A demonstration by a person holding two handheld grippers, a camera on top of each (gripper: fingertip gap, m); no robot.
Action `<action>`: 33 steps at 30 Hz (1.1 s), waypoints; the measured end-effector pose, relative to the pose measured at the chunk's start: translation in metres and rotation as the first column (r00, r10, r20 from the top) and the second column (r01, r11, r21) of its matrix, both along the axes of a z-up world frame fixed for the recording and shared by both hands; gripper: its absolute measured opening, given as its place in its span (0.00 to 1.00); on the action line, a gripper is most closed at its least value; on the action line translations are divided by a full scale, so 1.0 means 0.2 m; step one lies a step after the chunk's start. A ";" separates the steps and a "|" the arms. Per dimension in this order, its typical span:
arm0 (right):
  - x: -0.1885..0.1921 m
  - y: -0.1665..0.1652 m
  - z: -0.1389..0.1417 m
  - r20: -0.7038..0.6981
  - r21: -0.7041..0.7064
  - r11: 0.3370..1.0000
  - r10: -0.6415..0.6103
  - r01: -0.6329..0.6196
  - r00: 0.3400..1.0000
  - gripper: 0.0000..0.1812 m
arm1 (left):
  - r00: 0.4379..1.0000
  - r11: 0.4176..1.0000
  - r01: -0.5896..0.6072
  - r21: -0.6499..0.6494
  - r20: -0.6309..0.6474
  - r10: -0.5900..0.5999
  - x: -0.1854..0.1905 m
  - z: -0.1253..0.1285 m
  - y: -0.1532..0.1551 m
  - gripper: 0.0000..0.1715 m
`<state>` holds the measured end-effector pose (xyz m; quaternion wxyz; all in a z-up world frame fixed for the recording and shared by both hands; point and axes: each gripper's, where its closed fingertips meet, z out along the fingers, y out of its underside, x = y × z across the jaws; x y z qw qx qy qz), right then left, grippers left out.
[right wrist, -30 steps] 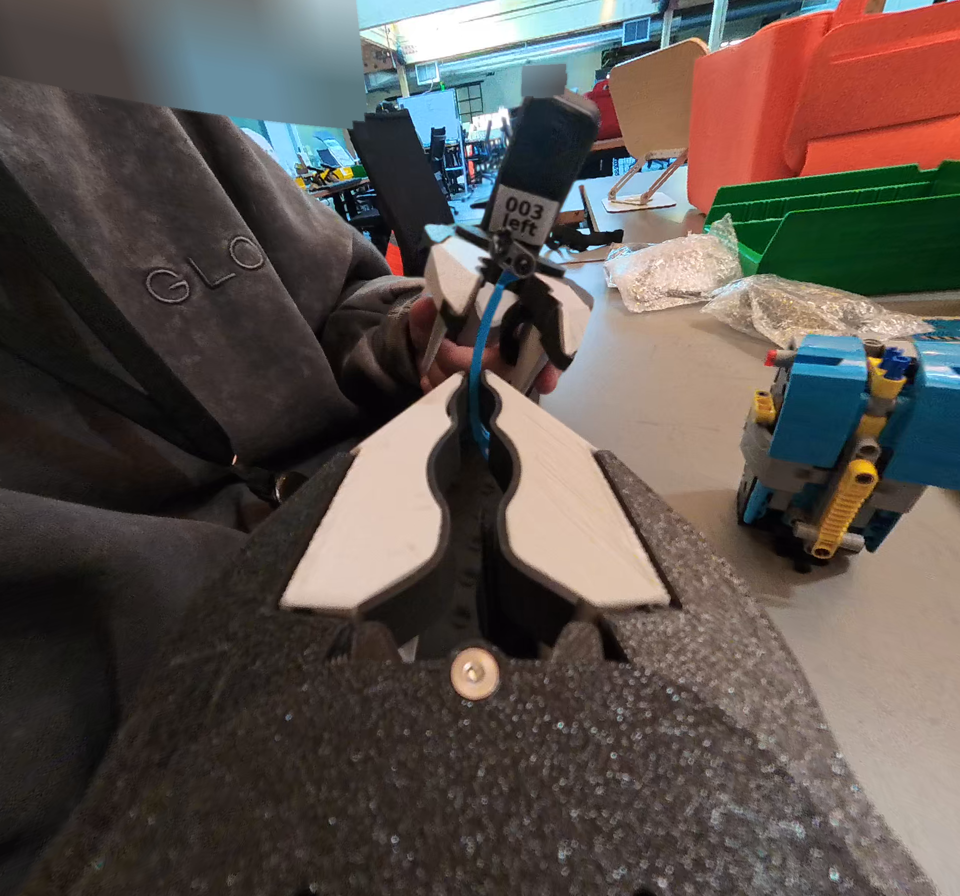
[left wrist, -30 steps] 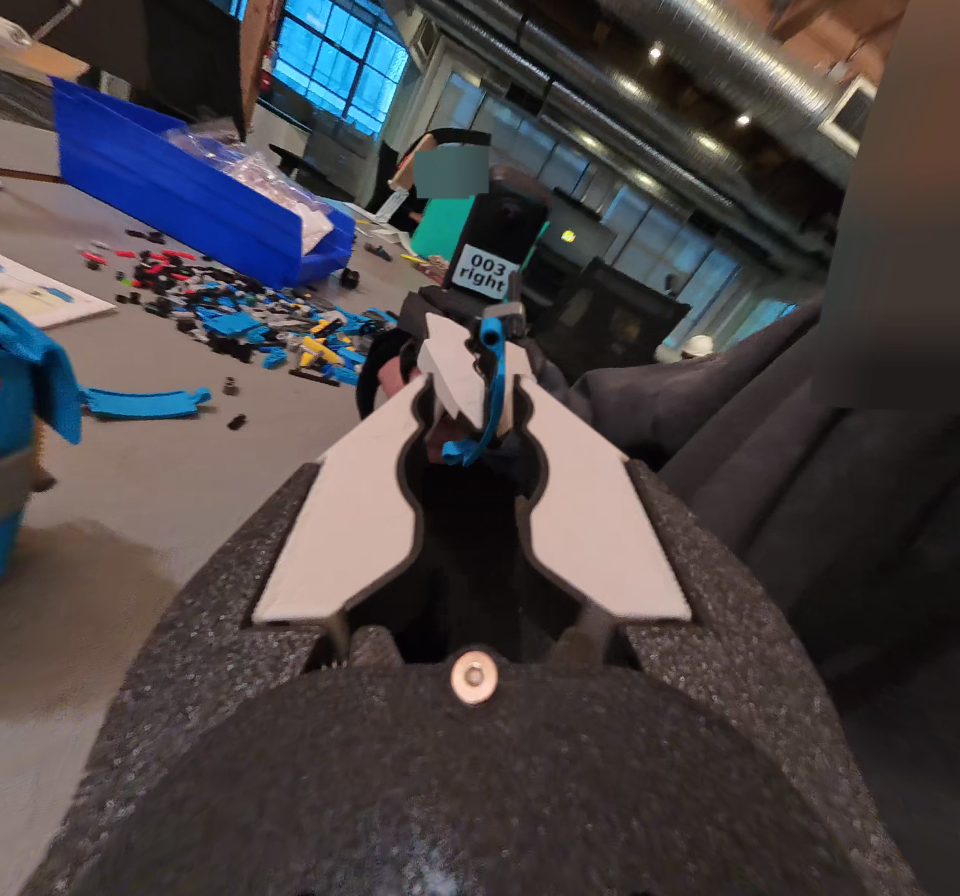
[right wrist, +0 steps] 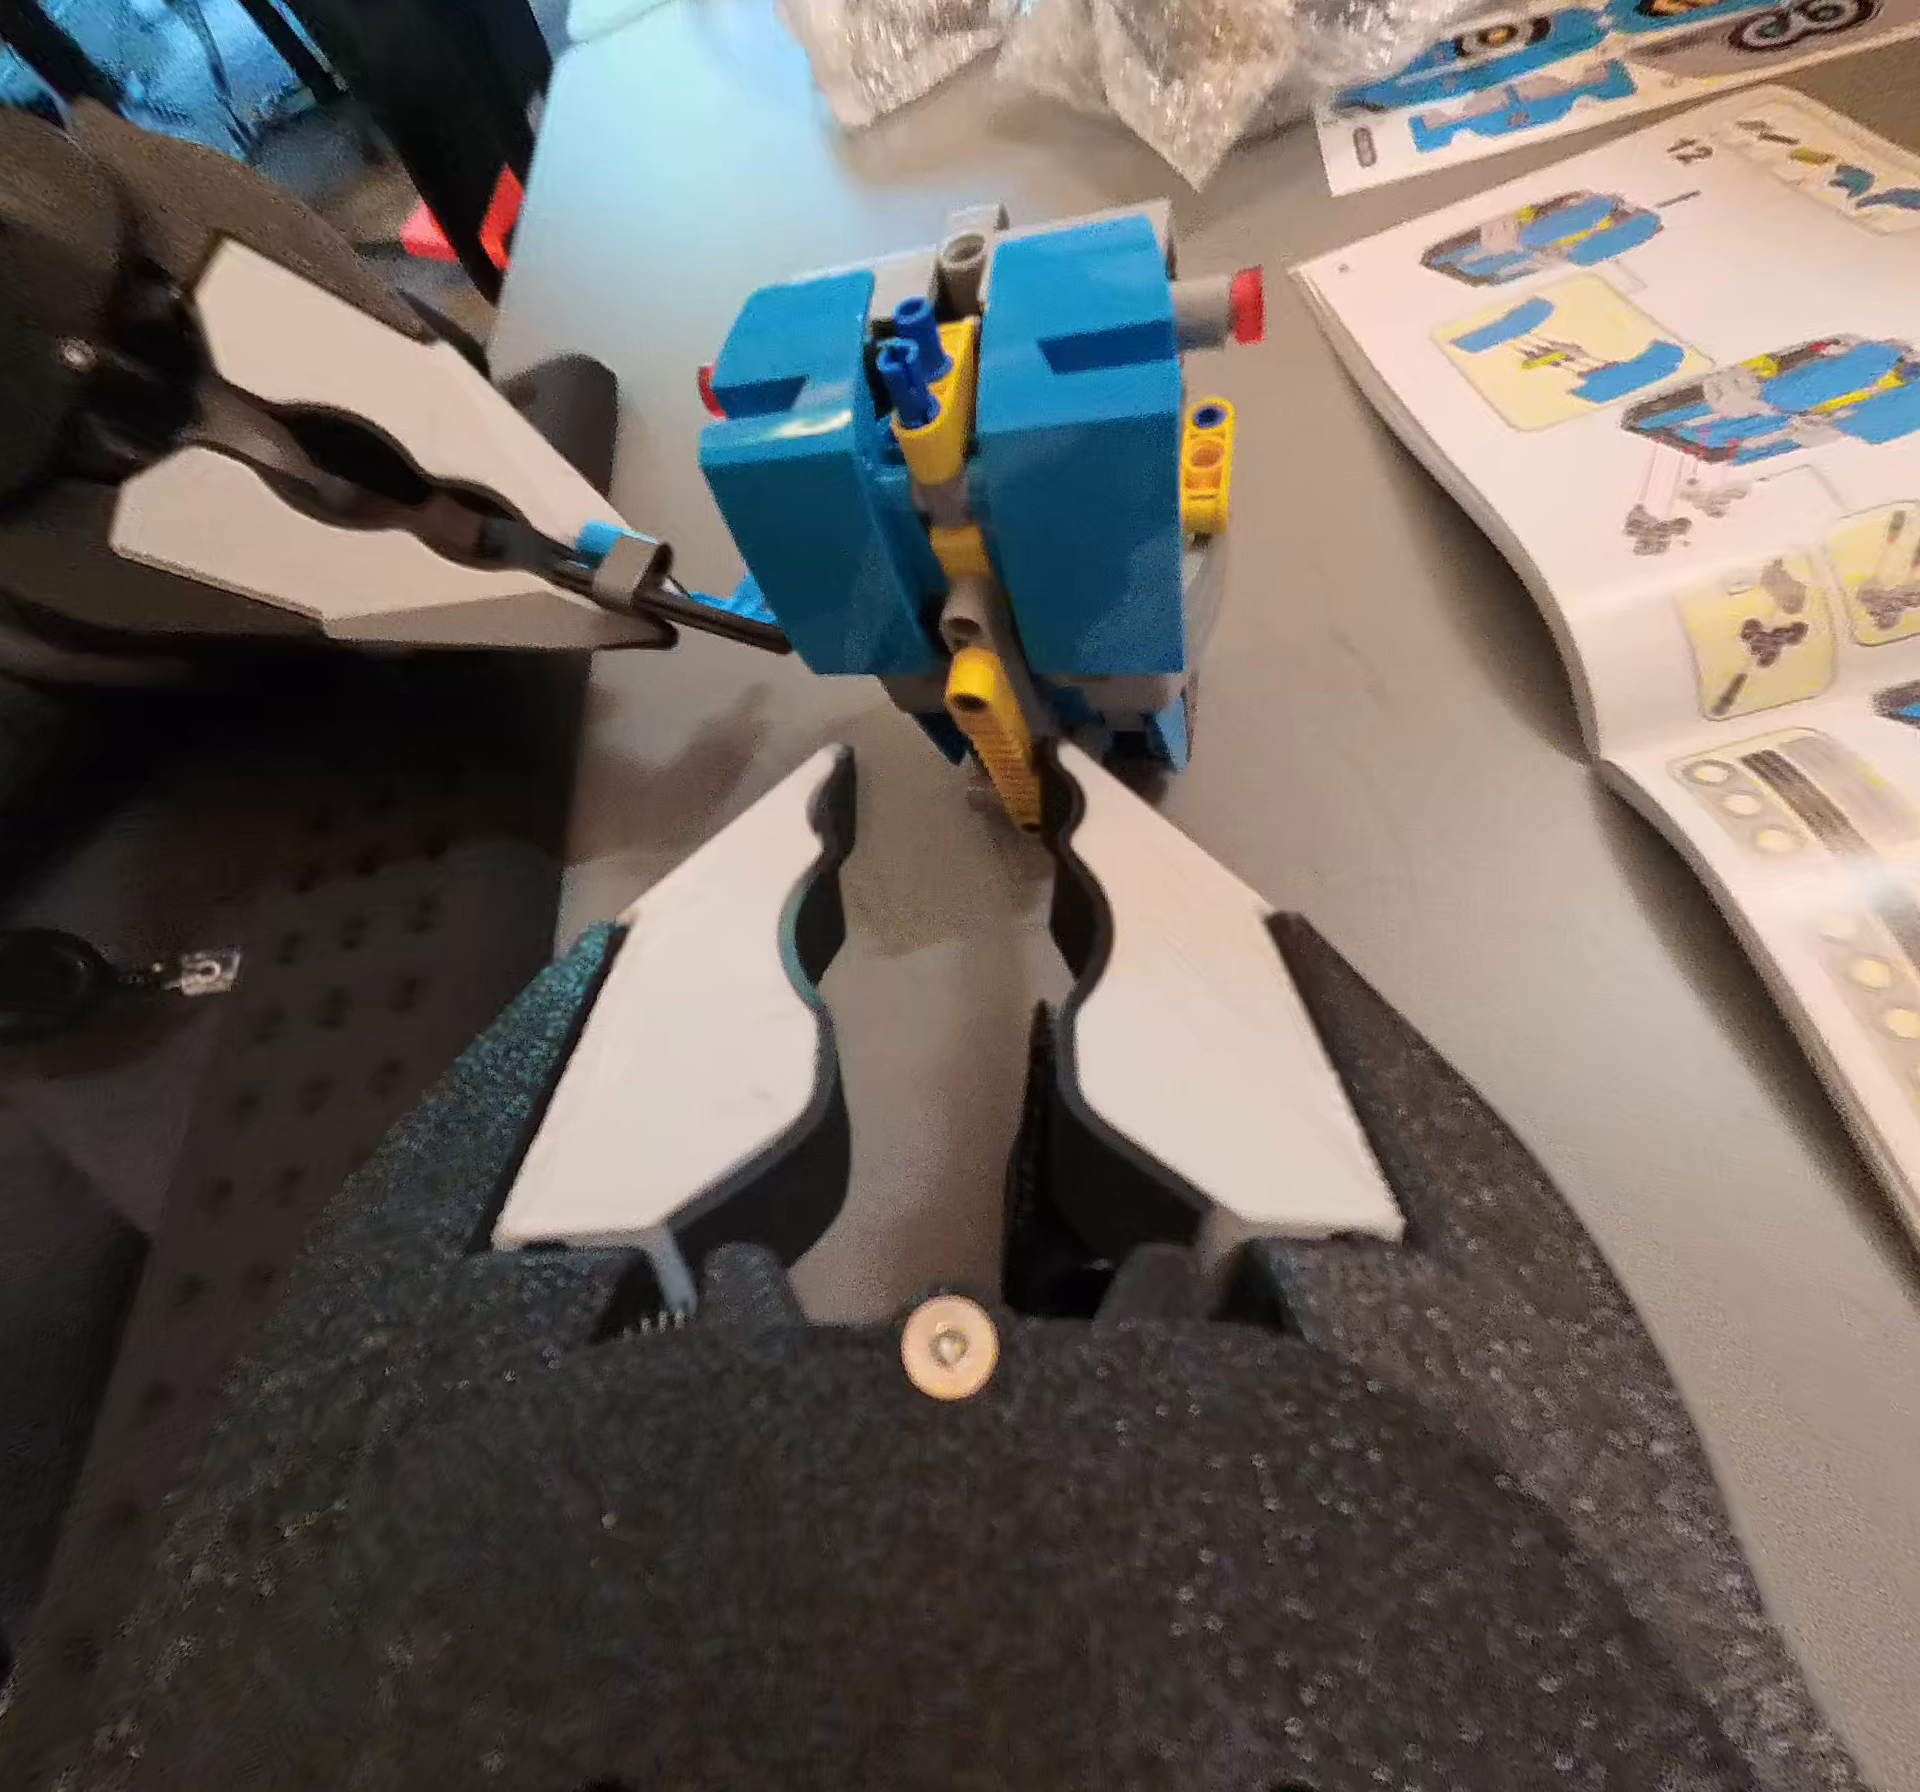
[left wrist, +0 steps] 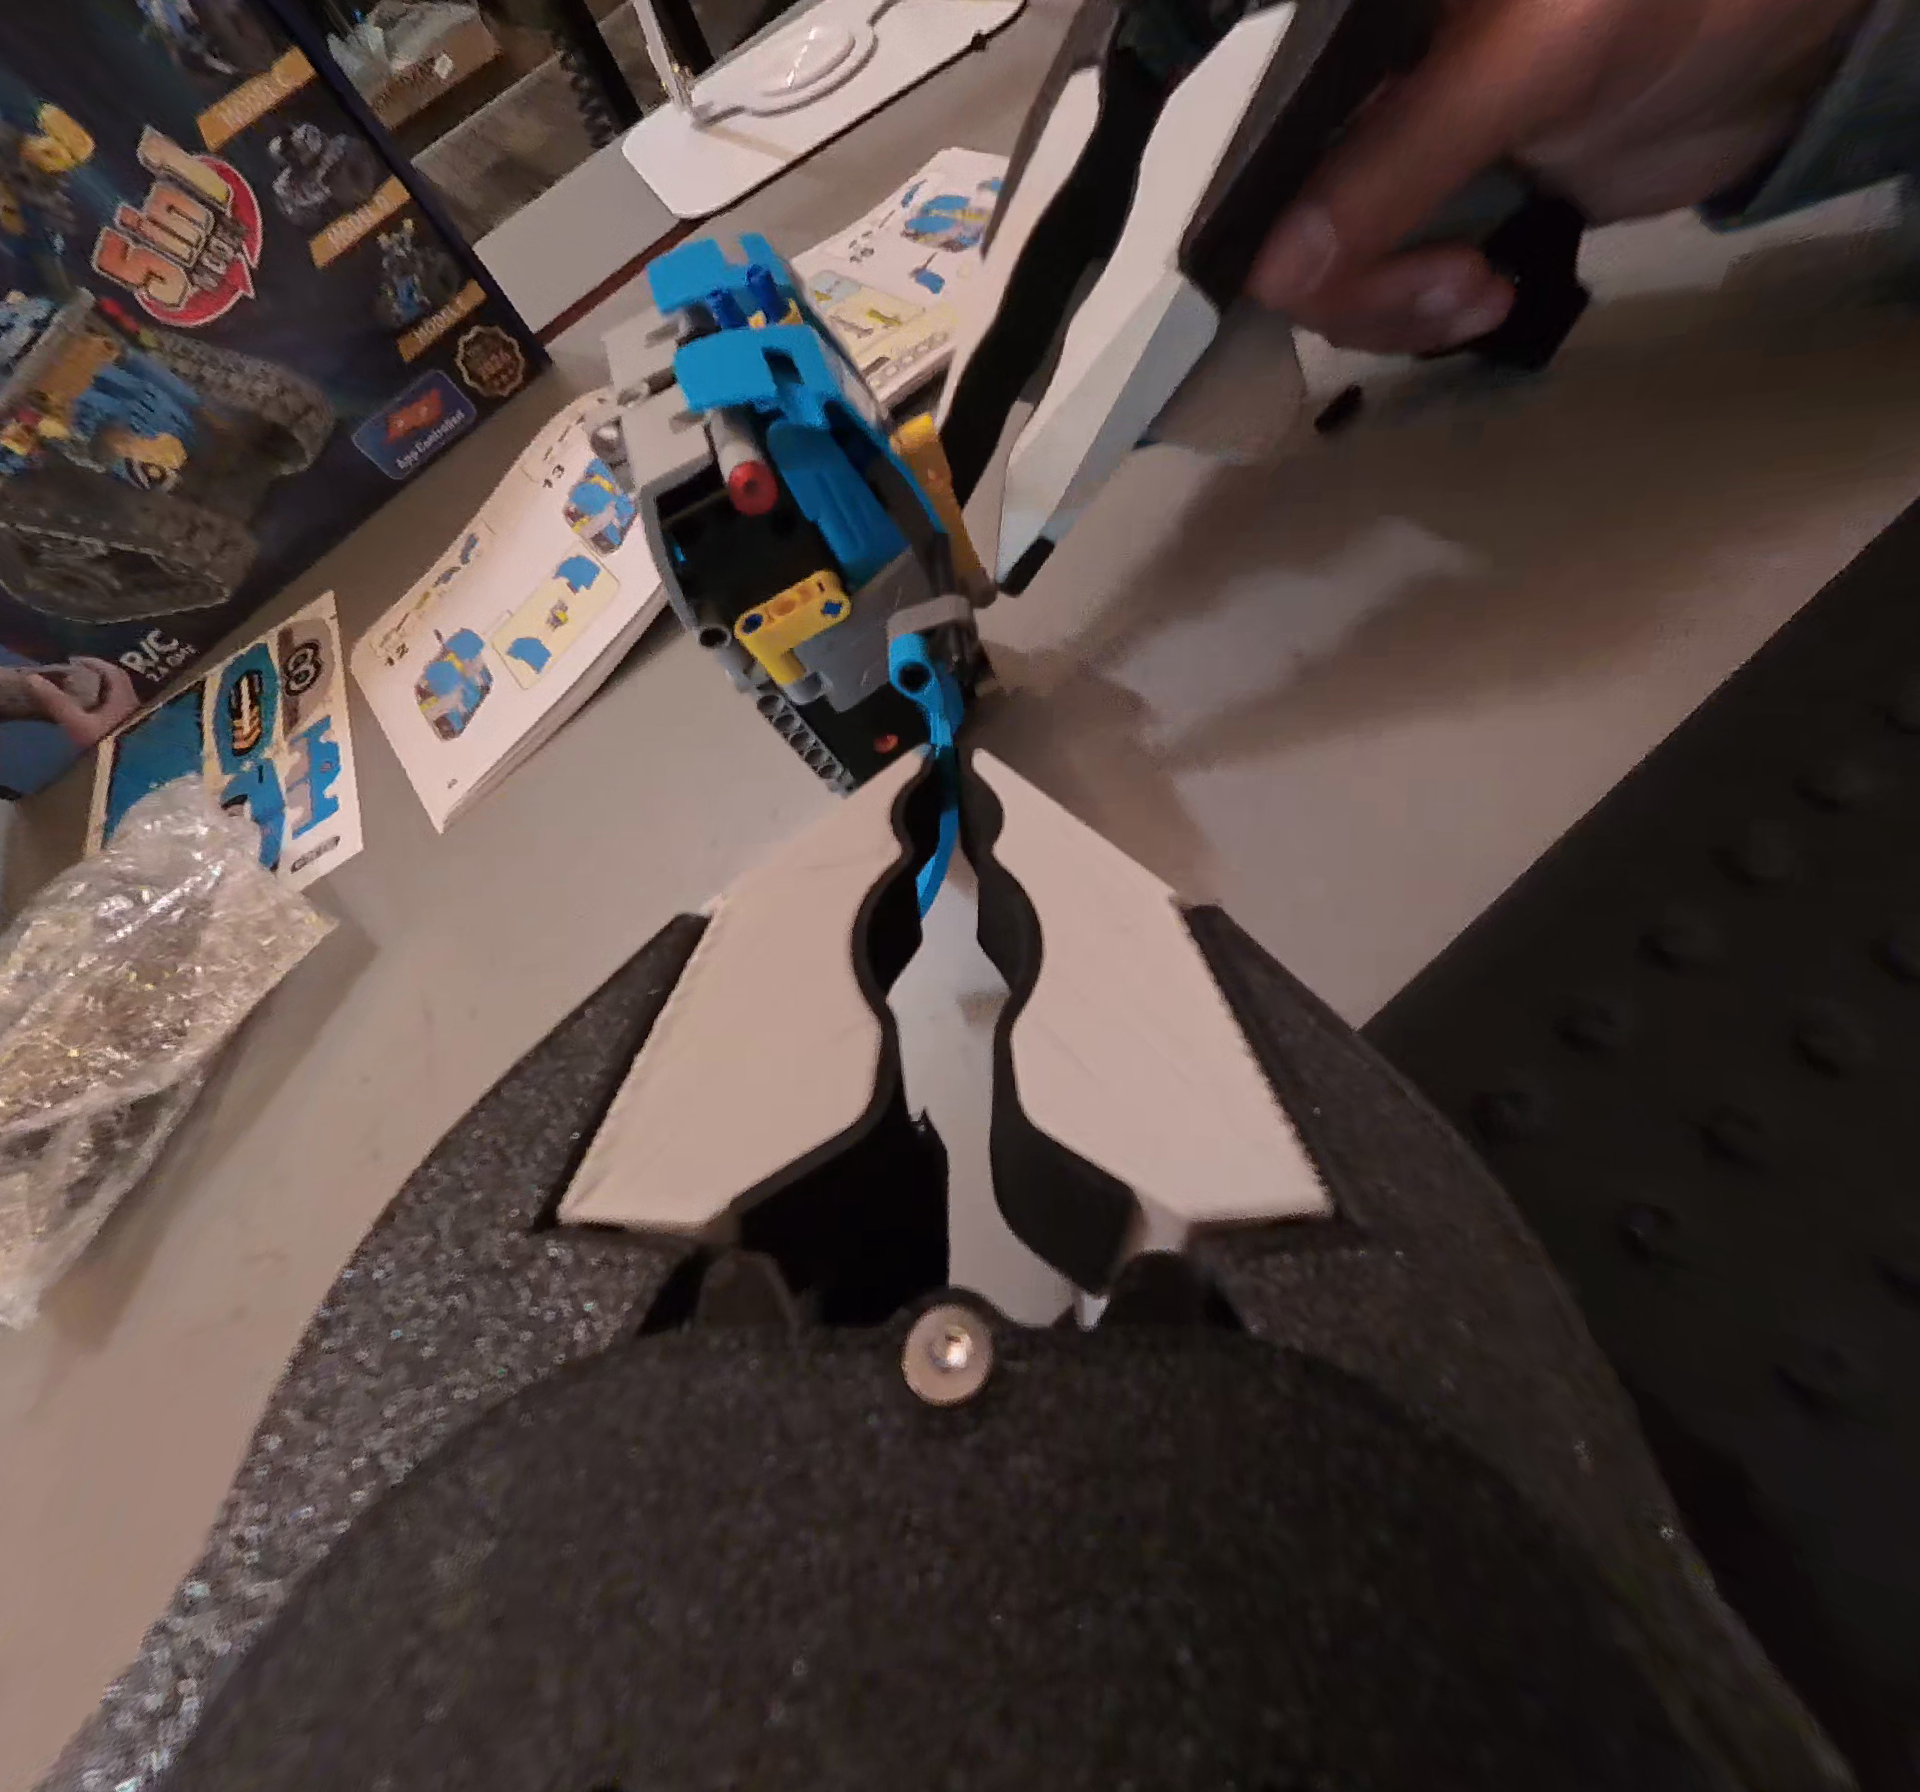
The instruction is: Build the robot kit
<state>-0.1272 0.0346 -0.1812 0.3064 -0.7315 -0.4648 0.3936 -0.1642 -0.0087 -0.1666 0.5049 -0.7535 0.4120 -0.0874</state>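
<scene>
Brick model (right wrist: 945, 495): upright on counter (left wrist: 623, 1015). My left gripper (left wrist: 940, 786), jaws pinching curved blue strip (left wrist: 935, 755), at model's base. My right gripper (right wrist: 951, 786), jaws spread, beside its yellow beam (right wrist: 1003, 745). Instruction booklet (right wrist: 1621, 537) beyond the model.

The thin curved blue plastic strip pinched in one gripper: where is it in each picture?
Left wrist view: thin curved blue plastic strip at centre, between the left gripper fingertips.
Right wrist view: only its end shows, middle left.
Shared landmark: blue and yellow brick model.
</scene>
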 end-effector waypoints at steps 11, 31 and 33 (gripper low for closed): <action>-0.04 0.08 0.00 0.041 0.158 0.968 -0.202 0.193 0.979 0.05 | 0.999 0.999 0.031 0.016 -0.022 -0.030 0.00 -0.01 0.06 0.01; -0.15 0.18 0.08 0.060 0.046 0.921 -0.390 0.387 0.919 0.04 | 0.961 0.977 -0.171 -0.128 0.196 0.194 -0.05 0.04 0.25 0.00; -0.14 0.18 0.08 0.056 0.035 0.922 -0.387 0.385 0.921 0.04 | 0.959 0.975 -0.169 -0.144 0.205 0.197 -0.05 0.03 0.25 0.00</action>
